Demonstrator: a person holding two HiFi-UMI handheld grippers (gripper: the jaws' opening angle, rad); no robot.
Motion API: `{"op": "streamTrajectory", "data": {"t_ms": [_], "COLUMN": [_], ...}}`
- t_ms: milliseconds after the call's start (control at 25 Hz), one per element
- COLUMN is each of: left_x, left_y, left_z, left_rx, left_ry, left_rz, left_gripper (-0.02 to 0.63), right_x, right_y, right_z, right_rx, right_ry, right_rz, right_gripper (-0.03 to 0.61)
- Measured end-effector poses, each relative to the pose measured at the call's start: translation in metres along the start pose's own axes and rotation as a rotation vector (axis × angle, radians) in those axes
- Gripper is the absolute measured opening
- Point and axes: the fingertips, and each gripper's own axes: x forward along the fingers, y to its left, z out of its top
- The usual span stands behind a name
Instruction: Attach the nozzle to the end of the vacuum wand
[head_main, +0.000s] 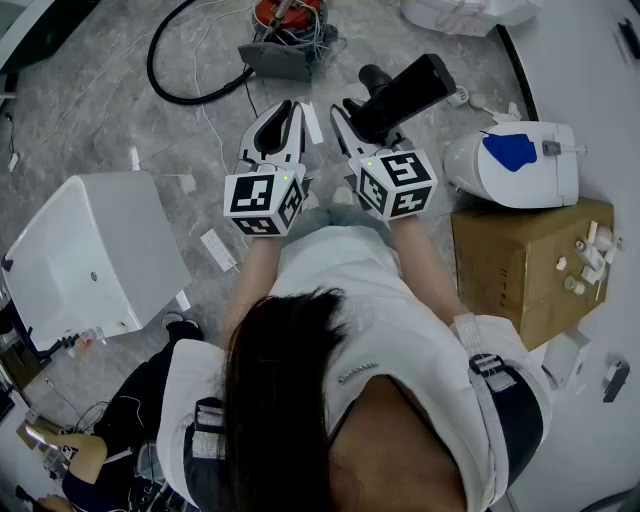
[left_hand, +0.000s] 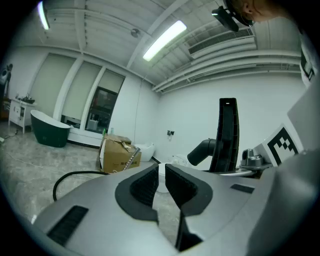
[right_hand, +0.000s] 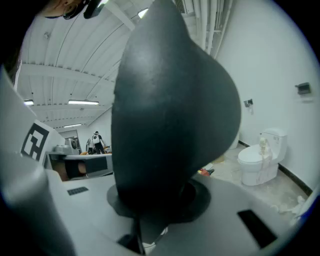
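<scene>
The black nozzle (head_main: 408, 92) sticks up and to the right out of my right gripper (head_main: 352, 118), which is shut on its round neck. In the right gripper view the nozzle (right_hand: 170, 110) fills the middle and hides the jaw tips of the right gripper (right_hand: 152, 202). To its left, my left gripper (head_main: 287, 112) is held at about the same height. Its jaws stand almost together with nothing between them. From the left gripper (left_hand: 161, 172) I see the nozzle (left_hand: 227, 135) upright at the right. I cannot pick out a vacuum wand in any view.
A black hose (head_main: 185, 88) loops on the grey floor ahead, near a red and grey device (head_main: 285, 35). A white bathtub (head_main: 90, 250) lies at the left. At the right stand a white toilet (head_main: 515, 165) and a cardboard box (head_main: 525, 265).
</scene>
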Motion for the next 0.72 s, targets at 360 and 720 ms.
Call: {"op": "streamTrajectory", "data": {"t_ms": [360,720], "left_x": [0.000,0.008], "left_y": [0.004,0.013], "left_z": [0.002,-0.004], "left_rx": [0.016,0.001], "left_ry": [0.002,0.027], "left_rz": [-0.020,-0.004], "left_gripper": [0.009,0.005], "right_x": [0.010,0.013], "right_y": [0.010,0.005], "right_z": [0.003,0.001], "right_rx": [-0.019,0.007], "right_ry": [0.003,0.003], "right_rz": [0.016,0.032], "right_gripper": [0.092,0.092]}}
